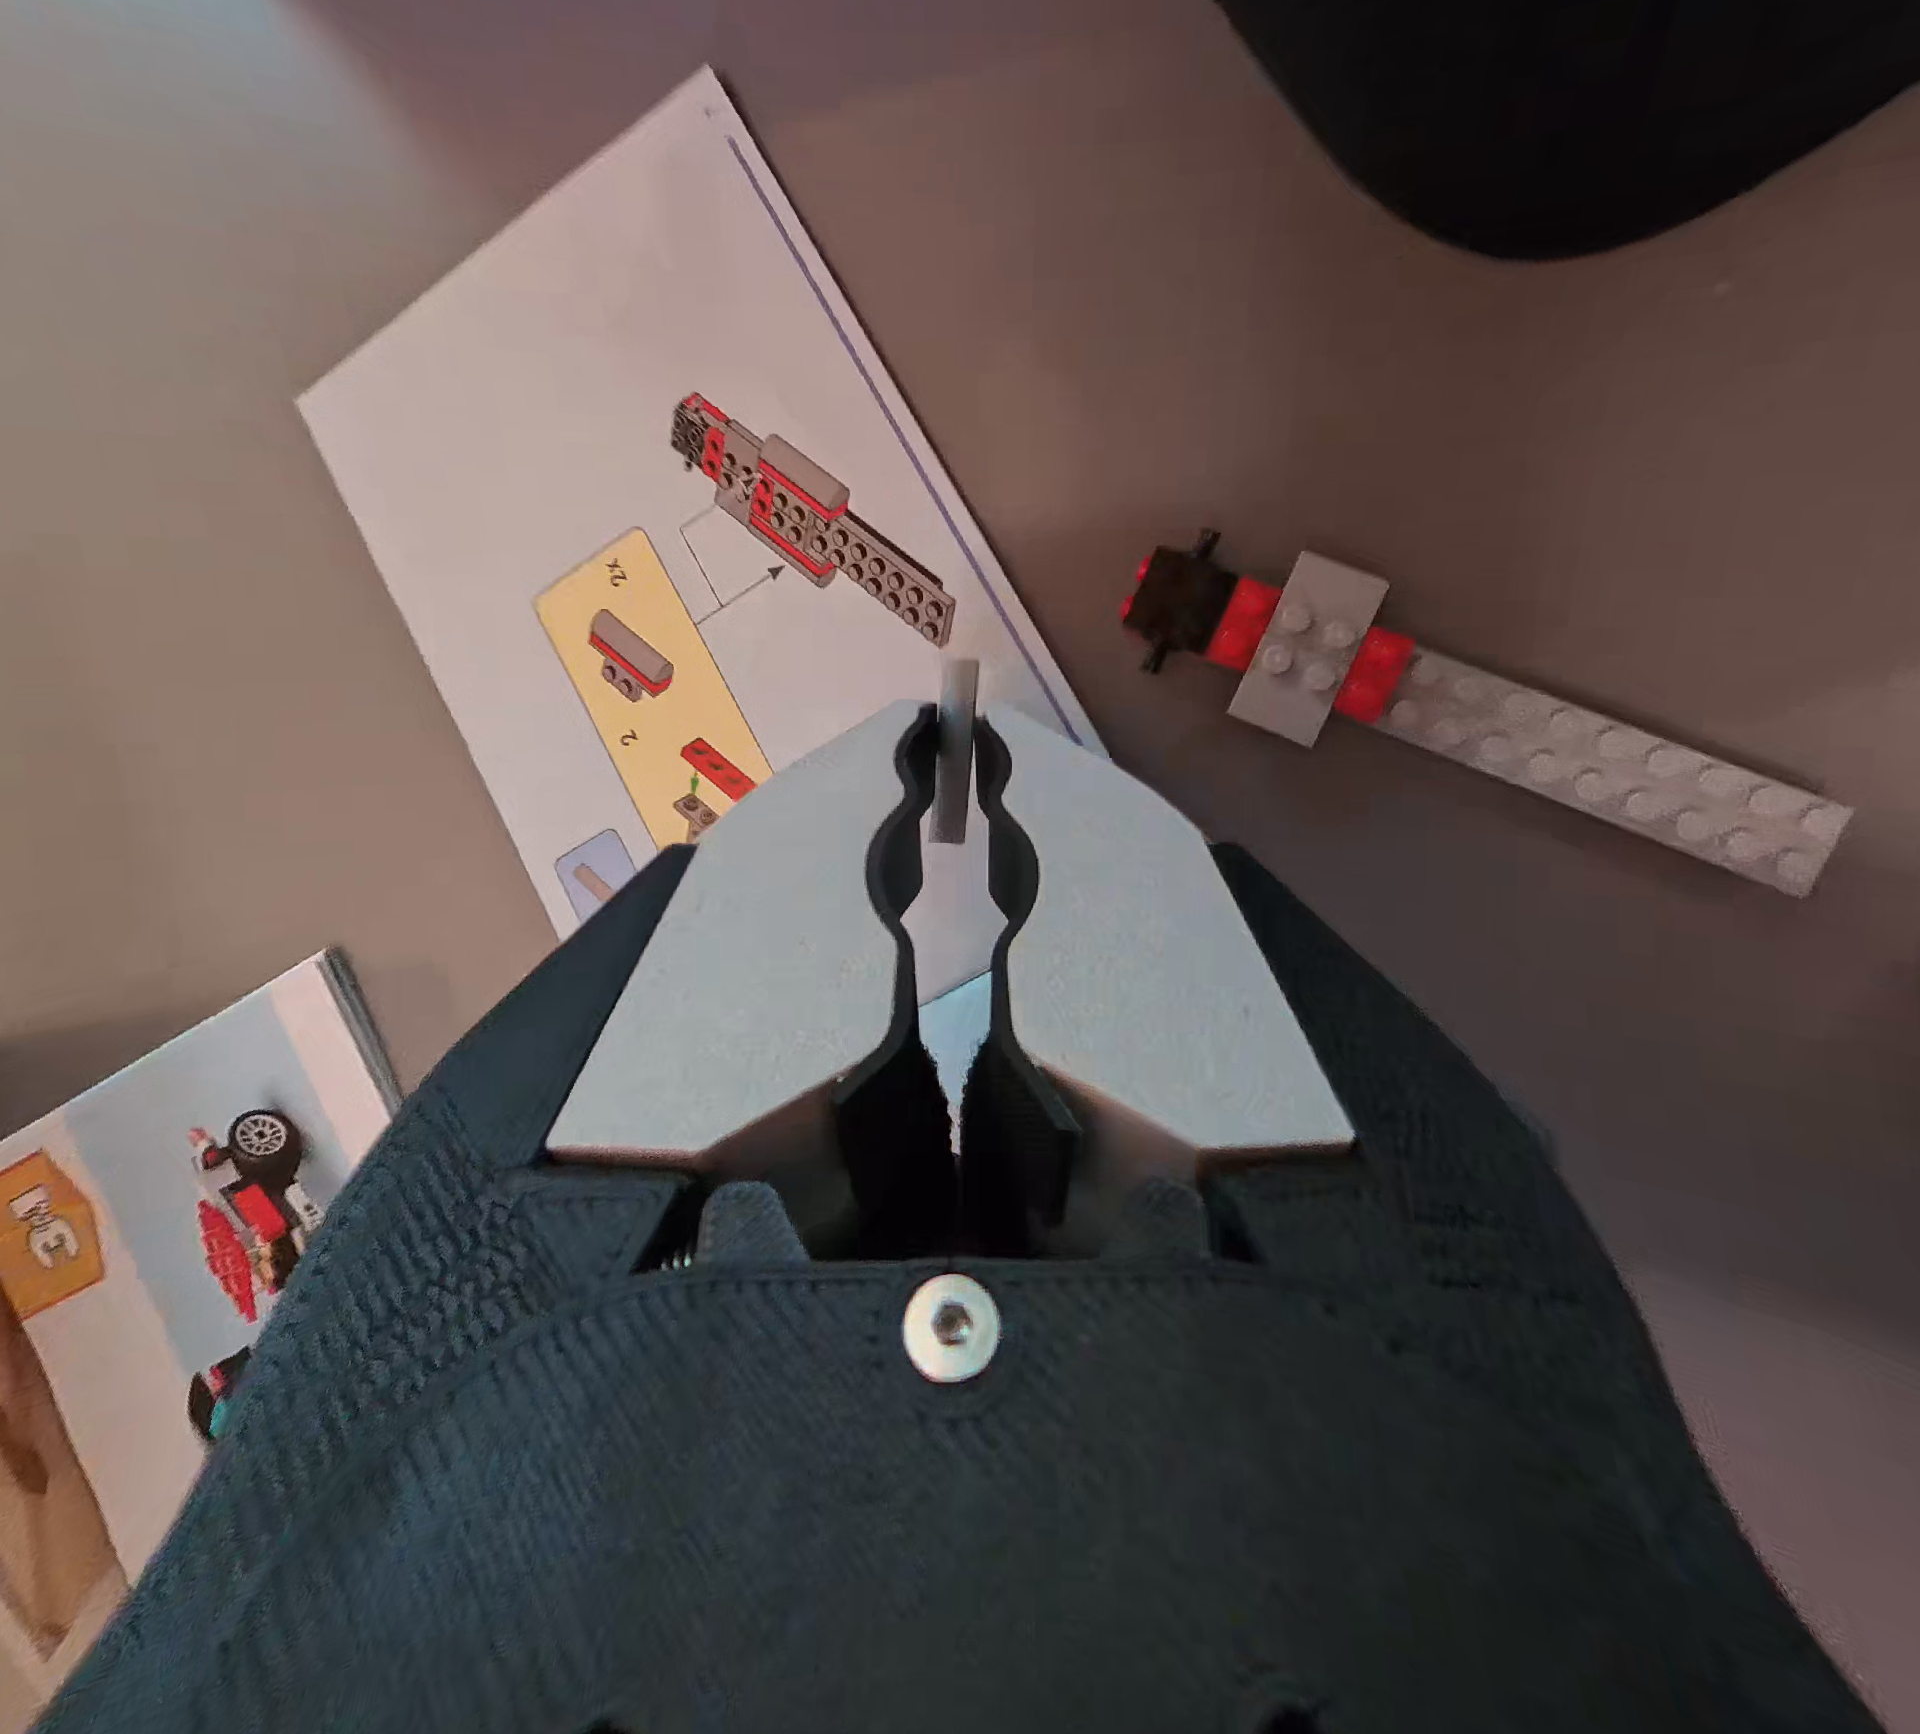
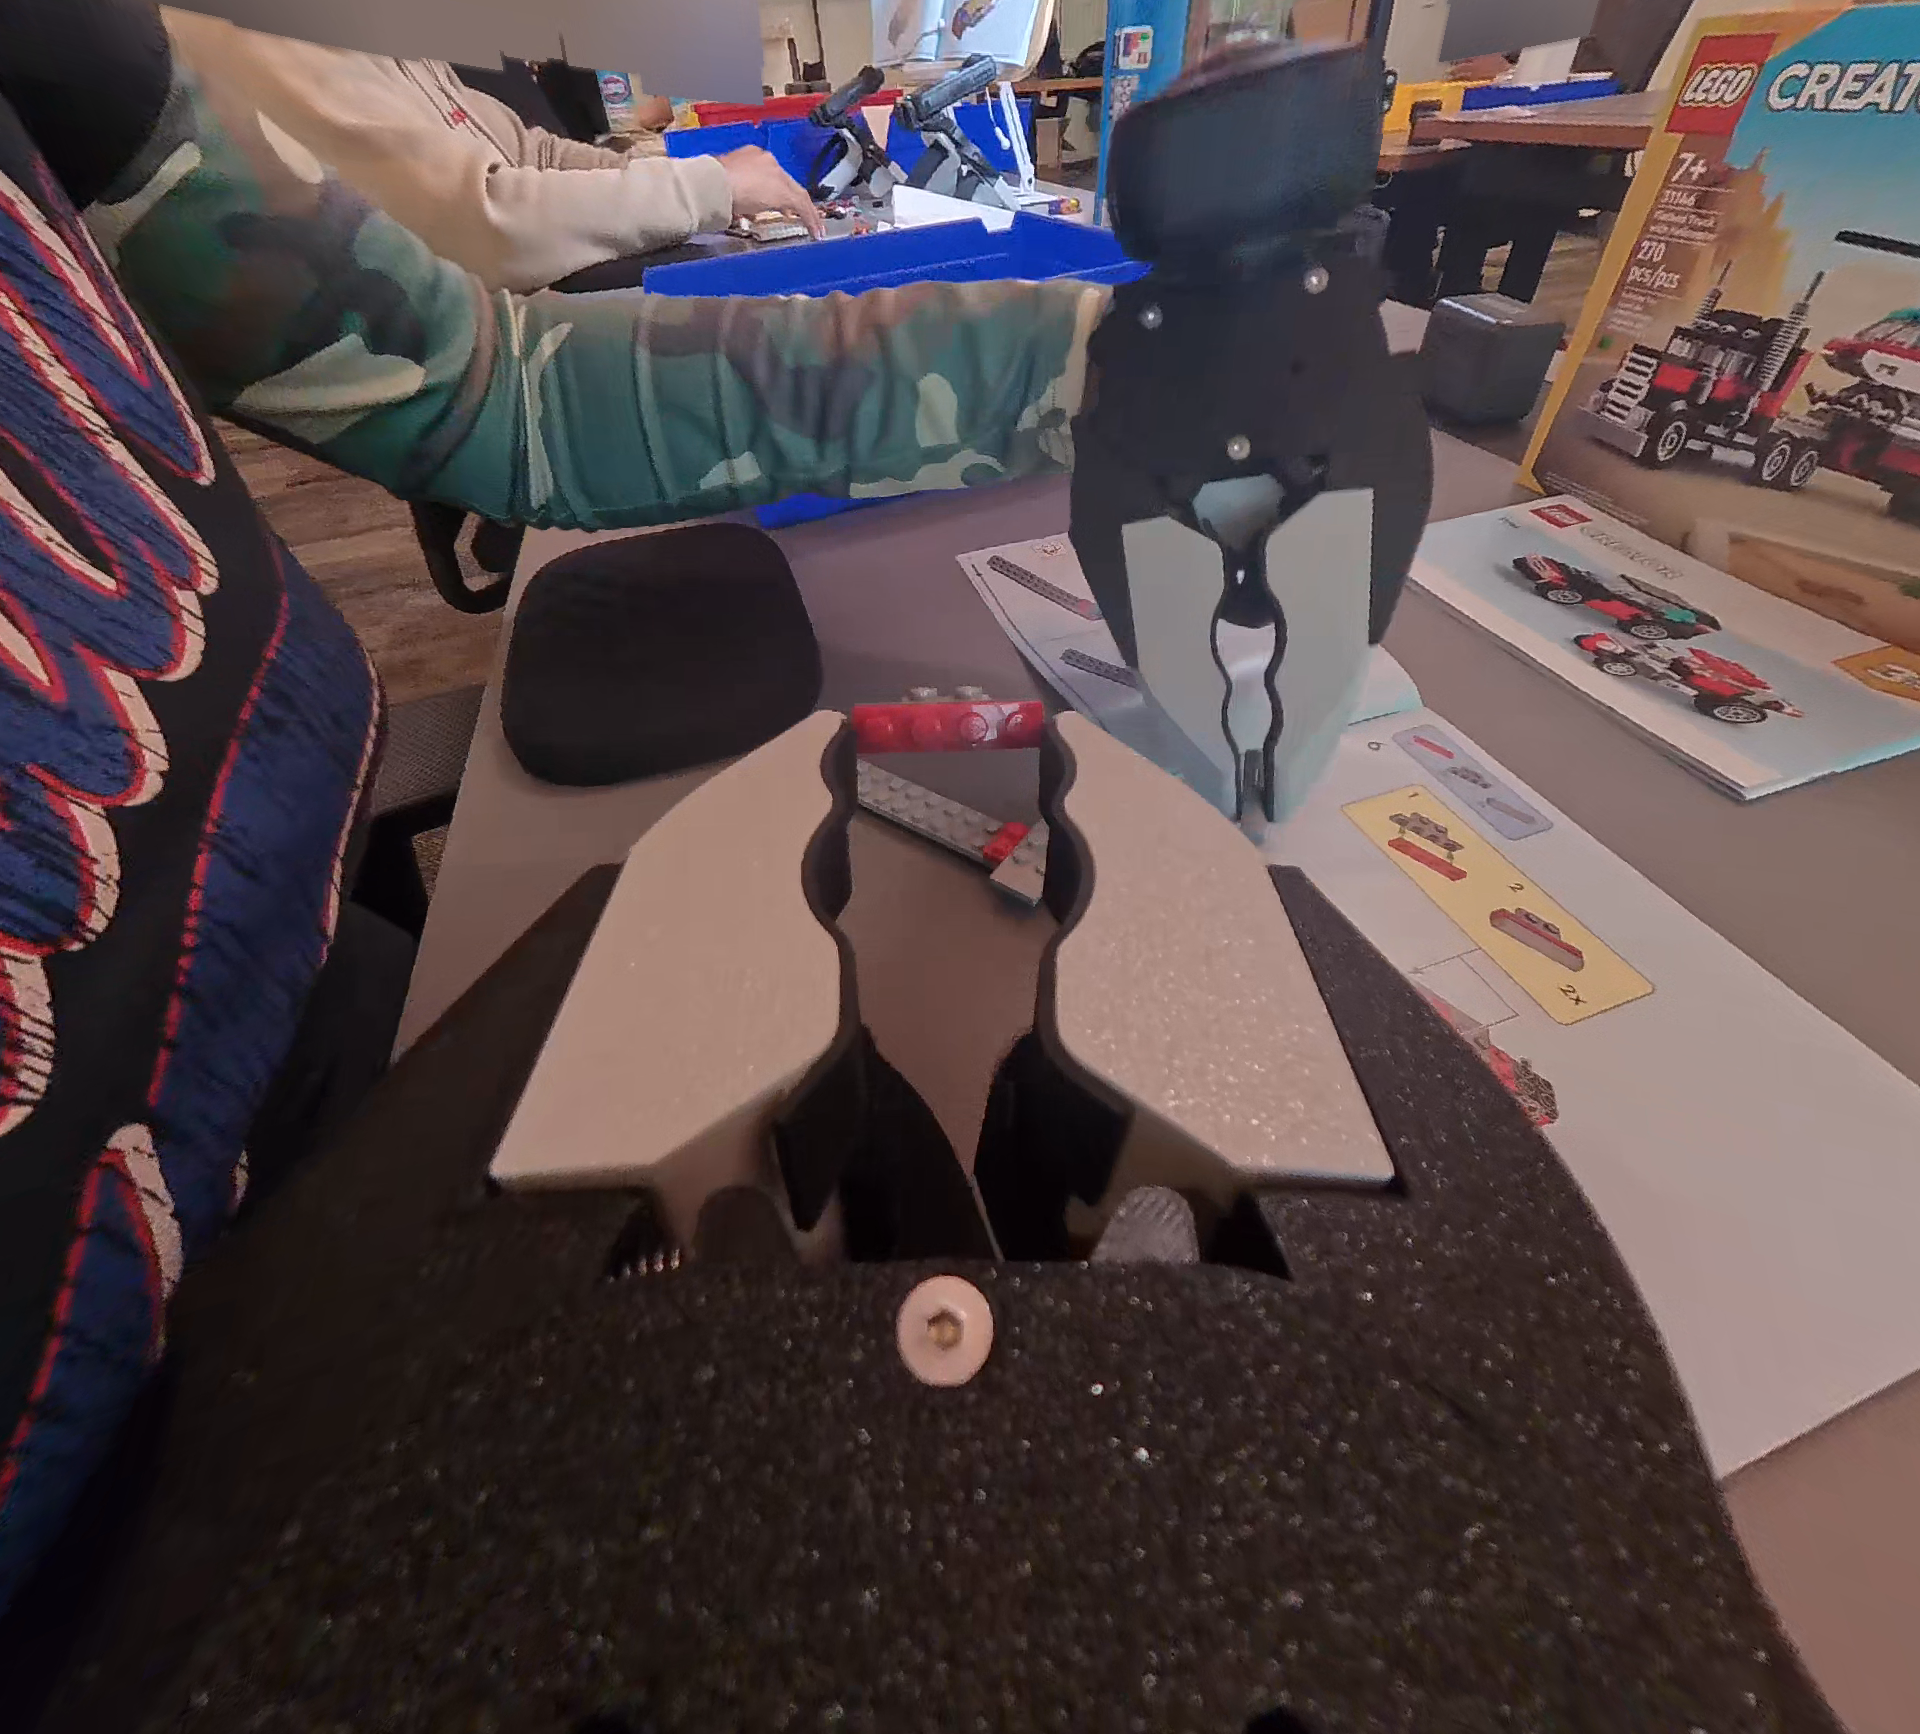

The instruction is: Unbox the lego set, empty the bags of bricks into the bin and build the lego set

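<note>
Build stage. Grey surface (image 1: 1351, 334) carries open instruction sheet (image 1: 540, 437) and part-built chassis (image 1: 1475, 697) beside it. Right tool (image 2: 948, 728) grips red plate (image 2: 948, 726). Left tool (image 1: 956, 749) pinches thin grey piece (image 1: 956, 728). Next, likely: mate both parts, studs aligned.

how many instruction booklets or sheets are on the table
2. The open instruction sheet lies flat under the left gripper; a closed booklet with a truck cover lies beyond it, in front of the lego box. More may be hidden.
</note>
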{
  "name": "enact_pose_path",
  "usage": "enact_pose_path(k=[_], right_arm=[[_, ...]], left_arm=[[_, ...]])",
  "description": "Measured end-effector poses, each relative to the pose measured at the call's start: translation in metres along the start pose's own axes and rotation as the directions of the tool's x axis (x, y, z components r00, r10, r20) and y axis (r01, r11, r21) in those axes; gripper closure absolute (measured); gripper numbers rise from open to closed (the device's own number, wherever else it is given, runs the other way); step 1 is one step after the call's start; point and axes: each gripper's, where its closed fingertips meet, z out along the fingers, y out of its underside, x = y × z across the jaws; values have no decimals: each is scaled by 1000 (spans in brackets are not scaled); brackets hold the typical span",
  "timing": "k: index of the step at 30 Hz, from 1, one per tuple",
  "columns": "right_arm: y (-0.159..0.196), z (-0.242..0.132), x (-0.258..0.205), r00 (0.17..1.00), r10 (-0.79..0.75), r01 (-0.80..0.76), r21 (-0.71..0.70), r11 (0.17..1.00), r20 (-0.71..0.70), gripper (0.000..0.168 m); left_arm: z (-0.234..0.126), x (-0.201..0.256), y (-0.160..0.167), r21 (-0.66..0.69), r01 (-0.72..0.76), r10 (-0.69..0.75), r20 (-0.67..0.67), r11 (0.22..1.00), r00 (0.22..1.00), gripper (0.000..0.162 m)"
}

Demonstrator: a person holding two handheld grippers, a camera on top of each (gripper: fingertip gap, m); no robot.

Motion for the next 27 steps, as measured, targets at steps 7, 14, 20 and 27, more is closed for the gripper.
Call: enact_pose_path(k=[7,14,20,27], right_arm=[[-3,0,7,1000,-3,3,10,1000,2,135],[-25,3,17,999,46,-46,101,994,6,135],[-18,23,23,1000,5,-5,5,1000,4,135],[-21,51,40,1000,-18,18,-14,1000,17,135]], left_arm=[[-9,-5,11,-25,76,-72,117,997,991,133],[-98,37,8,223,389,-448,491,894,747,130],[-167,132,25,374,566,-673,502,735,542,131],[-280,249,153,415,814,-709,705,406,-6,131]])
